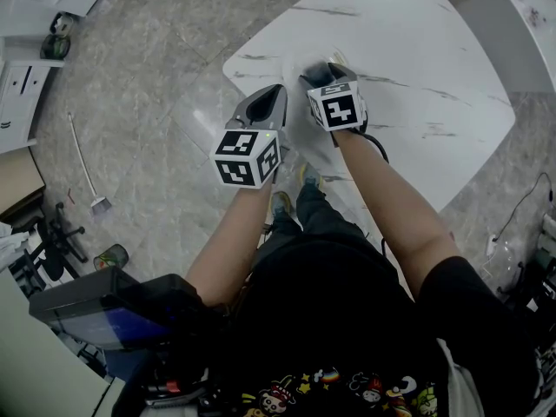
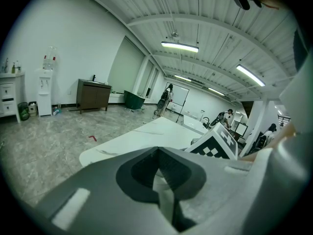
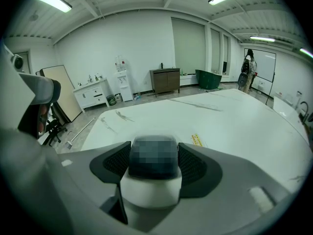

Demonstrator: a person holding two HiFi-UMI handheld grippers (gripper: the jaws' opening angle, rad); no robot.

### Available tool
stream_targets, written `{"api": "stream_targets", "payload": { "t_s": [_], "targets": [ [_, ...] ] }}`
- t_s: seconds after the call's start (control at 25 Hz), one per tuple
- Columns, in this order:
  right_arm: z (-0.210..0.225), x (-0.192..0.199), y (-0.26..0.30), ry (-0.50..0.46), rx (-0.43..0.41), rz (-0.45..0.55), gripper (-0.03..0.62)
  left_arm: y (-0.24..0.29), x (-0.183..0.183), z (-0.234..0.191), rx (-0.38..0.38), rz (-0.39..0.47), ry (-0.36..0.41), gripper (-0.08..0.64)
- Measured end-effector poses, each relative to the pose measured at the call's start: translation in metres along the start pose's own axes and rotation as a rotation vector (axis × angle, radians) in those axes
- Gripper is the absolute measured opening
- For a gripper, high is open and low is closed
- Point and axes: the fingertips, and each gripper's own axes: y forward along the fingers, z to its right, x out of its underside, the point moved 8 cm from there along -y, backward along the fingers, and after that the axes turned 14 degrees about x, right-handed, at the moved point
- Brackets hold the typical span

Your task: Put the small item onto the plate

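Two grippers up, side by side at the near-left edge of the white marble table [image 1: 417,76], held out in front of the person.

Right gripper [image 1: 321,69]: its own view shows the jaws clamped on the small item [image 3: 151,187]. The item has a white, rounded lower body and fills the gap between the two dark ribbed pads [image 3: 193,163]. Its top is under a mosaic patch, so I can't tell what's there. It sits in the jaws above the tabletop [image 3: 234,126], not touching it. A small yellow label [image 3: 196,140] lies on the table just beyond the jaws.

Left gripper [image 1: 274,92]: in its own view [image 2: 157,151] the jaw tips meet and I see no object gripped. A pale strip shows through the slit below the tips; can't tell what it is. It's just left of the right gripper, whose marker cube [image 2: 217,143] shows close on the right in the left gripper view.

Marker cubes from the head view: left [image 1: 246,157], right [image 1: 337,107], near each other but apart.

Surroundings:
- grey stone-pattern floor [image 1: 148,102]
- a long-handled tool [image 1: 87,176] lying on the floor well to the left
- dark cabinet [image 3: 167,81] and water dispenser [image 3: 121,84] against the far wall
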Motion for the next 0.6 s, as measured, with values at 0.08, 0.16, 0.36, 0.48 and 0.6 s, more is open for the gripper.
{"api": "stream_targets", "payload": {
  "t_s": [0.08,0.16,0.36,0.48,0.6],
  "targets": [
    [-0.0006,-0.0007,0.0013,-0.005,-0.001,0.001,0.327,0.0006,0.0002,-0.0003,-0.001,0.0,-0.003,0.0],
    [-0.0005,-0.0005,0.001,-0.012,0.0,0.001,0.327,0.0009,0.0007,0.0014,-0.002,0.001,-0.004,0.0],
    [-0.0055,-0.0036,0.0001,-0.031,-0.006,-0.007,0.33,-0.0004,0.0018,0.0005,-0.006,0.0,-0.009,0.0],
    [-0.0049,-0.0019,0.0029,-0.03,-0.003,-0.007,0.33,-0.0011,0.0037,0.0007,-0.009,0.002,-0.012,0.0],
    [-0.0032,-0.0012,0.0056,-0.029,-0.002,-0.006,0.331,-0.002,0.0046,0.0014,-0.012,0.003,-0.011,0.0]
  ]
}}
